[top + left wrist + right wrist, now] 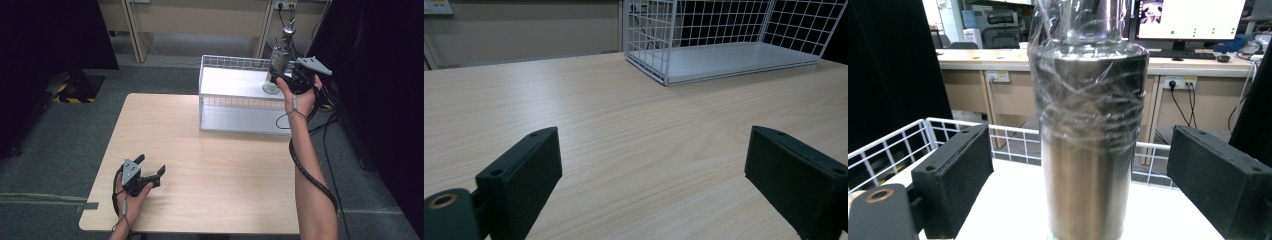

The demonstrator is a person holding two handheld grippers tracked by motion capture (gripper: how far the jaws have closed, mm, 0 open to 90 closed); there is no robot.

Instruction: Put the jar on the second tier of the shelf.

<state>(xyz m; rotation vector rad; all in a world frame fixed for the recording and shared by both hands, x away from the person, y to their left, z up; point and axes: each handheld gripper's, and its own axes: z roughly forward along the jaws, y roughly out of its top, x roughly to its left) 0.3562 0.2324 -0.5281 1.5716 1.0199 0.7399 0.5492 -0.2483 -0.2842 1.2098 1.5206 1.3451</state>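
Each claw (150, 167) is black, with two blocky, foam-faced jaws pierced by small screw holes; a grey three-cornered plate (314, 64) sits above it, a black cable (310, 172) trails behind, and a brass-ringed hole lies beside the left jaw.

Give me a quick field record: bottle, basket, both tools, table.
bottle: steel, upper part wrapped in clear film, upright in the basket's right end
basket: white wire, white floor, at the table's far right
right tool: at the bottle, jaws apart on either side, pads off it
left tool: open, holding nothing, low over the near left of the table
table: light wood
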